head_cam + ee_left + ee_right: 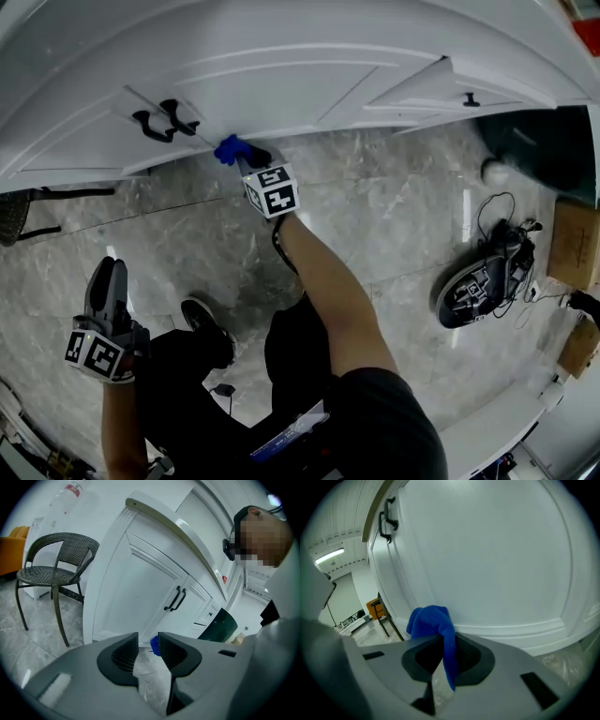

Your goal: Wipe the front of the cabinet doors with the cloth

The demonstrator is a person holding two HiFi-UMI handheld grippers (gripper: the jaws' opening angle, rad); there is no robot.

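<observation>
The white cabinet doors (281,75) run across the top of the head view, with two black handles (164,122) on the left pair. My right gripper (246,159) is shut on a blue cloth (230,150) and holds it against the bottom rail of a door, just above the floor. In the right gripper view the blue cloth (433,623) bunches out of the jaws and touches the white door panel (487,559). My left gripper (105,281) hangs low at the left, away from the cabinet, open and empty. Past its fingertips in the left gripper view are the doors (140,592) and the cloth (154,645).
A wicker chair (51,569) stands left of the cabinet. At the right are a dark green bin (544,150), a device with tangled cables (483,281) on the marble floor and cardboard boxes (574,244). The person's shoe (206,328) is below the right arm.
</observation>
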